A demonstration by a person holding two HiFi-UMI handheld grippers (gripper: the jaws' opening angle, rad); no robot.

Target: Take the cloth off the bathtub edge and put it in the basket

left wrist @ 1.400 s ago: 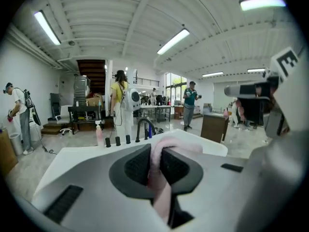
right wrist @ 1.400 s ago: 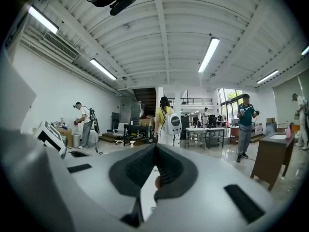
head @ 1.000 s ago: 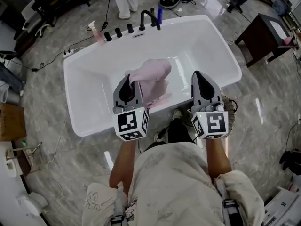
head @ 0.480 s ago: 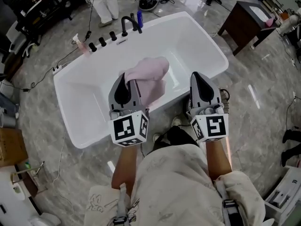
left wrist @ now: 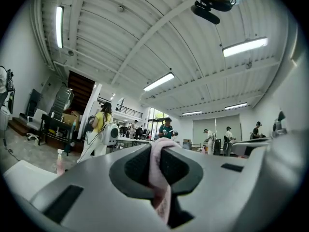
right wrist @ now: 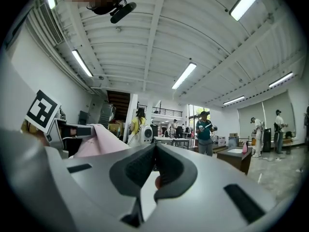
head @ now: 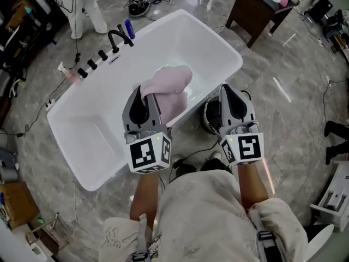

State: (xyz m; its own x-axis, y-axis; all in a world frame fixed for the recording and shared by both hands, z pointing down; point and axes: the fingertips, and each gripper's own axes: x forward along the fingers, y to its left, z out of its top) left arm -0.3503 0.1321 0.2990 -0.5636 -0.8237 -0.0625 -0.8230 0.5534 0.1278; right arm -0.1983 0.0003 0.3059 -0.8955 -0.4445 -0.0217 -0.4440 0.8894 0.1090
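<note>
My left gripper [head: 142, 91] is shut on the pink cloth [head: 169, 86], which bunches up past its tips and hangs over the white bathtub's [head: 109, 171] near edge. In the left gripper view a strip of the cloth [left wrist: 159, 178] is pinched between the dark pads of the left gripper [left wrist: 158, 151]. My right gripper [head: 227, 90] is shut with nothing in it, tips together in its own view [right wrist: 154, 153]. The dark round basket [head: 212, 116] stands on the floor by the tub, just left of the right gripper.
A black faucet [head: 117, 37] with knobs and a blue bottle [head: 129, 27] line the tub's far rim. A dark wooden cabinet [head: 262, 4] stands at the upper right. A person in white [head: 87, 10] stands behind the tub. Cables run over the marble floor.
The view has swung right: the tub has slid to the left and turned. The basket has come from right of the right gripper to its left. The cloth stays in the left gripper.
</note>
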